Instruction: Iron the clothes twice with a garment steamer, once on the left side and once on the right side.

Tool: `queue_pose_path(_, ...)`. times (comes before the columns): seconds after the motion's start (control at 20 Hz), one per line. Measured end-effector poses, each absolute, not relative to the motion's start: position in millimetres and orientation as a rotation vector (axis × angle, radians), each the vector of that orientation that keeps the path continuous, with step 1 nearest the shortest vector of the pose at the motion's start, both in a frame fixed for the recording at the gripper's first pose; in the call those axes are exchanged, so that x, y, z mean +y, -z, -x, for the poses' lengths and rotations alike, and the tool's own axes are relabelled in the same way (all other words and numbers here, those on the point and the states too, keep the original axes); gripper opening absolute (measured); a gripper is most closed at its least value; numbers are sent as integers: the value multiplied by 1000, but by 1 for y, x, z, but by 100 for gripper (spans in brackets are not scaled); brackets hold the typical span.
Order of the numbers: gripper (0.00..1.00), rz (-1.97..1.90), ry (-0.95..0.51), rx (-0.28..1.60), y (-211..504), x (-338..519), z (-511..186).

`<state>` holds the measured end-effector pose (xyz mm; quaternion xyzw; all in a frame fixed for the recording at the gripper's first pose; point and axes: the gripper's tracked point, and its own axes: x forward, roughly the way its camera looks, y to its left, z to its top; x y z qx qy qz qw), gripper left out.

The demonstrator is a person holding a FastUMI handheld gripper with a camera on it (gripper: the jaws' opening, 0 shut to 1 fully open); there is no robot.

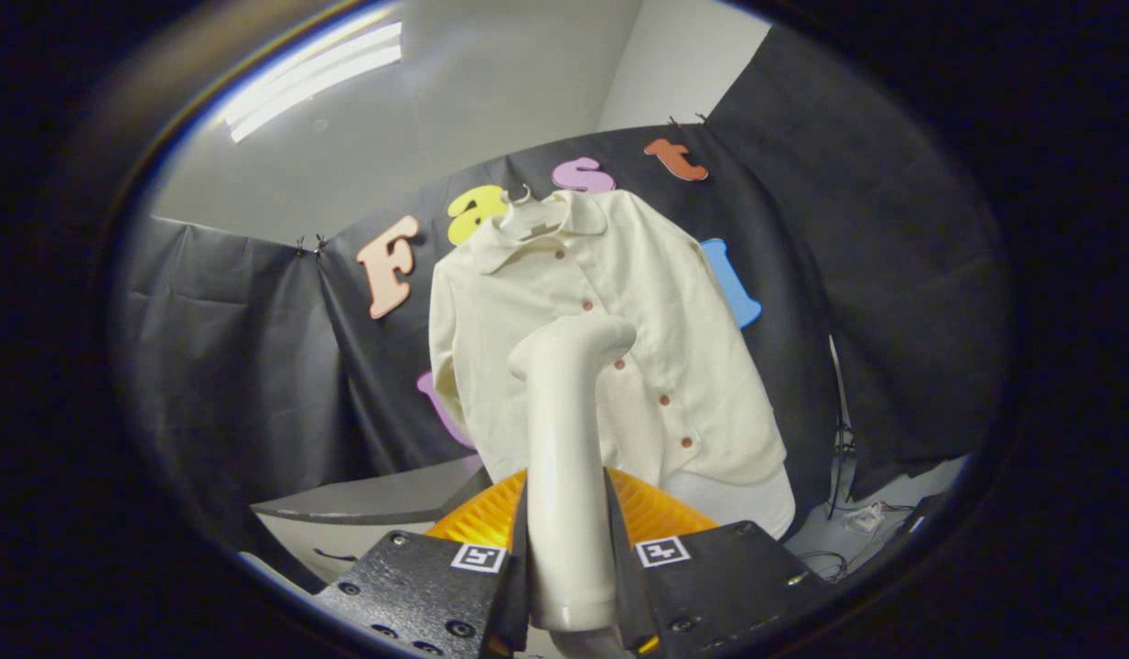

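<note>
**Steamer in hand, shirt not yet touched**

Right now we have the garment steamer (564,439) pinched between the two fingers of the gripper (569,558), which press on its handle from either side. The handle rises upright from between them, and its bent head points forward, toward the shirt (601,339).

That cream shirt hangs on a hanger (521,212) against the booth's dark wall (244,357), buttons down the front, collar at the top. From where we look, the steamer's head overlaps the middle of the shirt, close to the button line, but we cannot tell whether it touches the cloth or stands a little short of it. An orange ribbed part (656,508) sits just behind the handle, between us and the hem.

We judge that we are at the start of a pass, or lining up for one: nothing in the cloth tells us whether either side has been done. The next move, as we see it, calls for shifting the head off the button line onto one half of the shirt, bringing it against the fabric, and running it along that side in a steady stroke without loosening the grip. Pushing too hard could swing the shirt on its hanger.
</note>
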<state>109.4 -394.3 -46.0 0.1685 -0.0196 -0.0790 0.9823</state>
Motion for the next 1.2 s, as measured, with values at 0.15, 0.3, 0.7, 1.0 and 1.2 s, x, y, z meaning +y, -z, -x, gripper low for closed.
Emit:
queue_pose_path(0.15, 37, -281, 196, -59, 20, -422, -133)
queue_pose_path(0.3, 37, -279, 217, -72, 1, -446, -161)
queue_pose_path(0.7, 37, -317, 257, -121, -23, -500, -241)
queue_pose_path(1.0, 37, -328, 240, -122, -9, -508, -265)
queue_pose_path(1.2, 37, -360, 237, -102, 16, -508, -267)
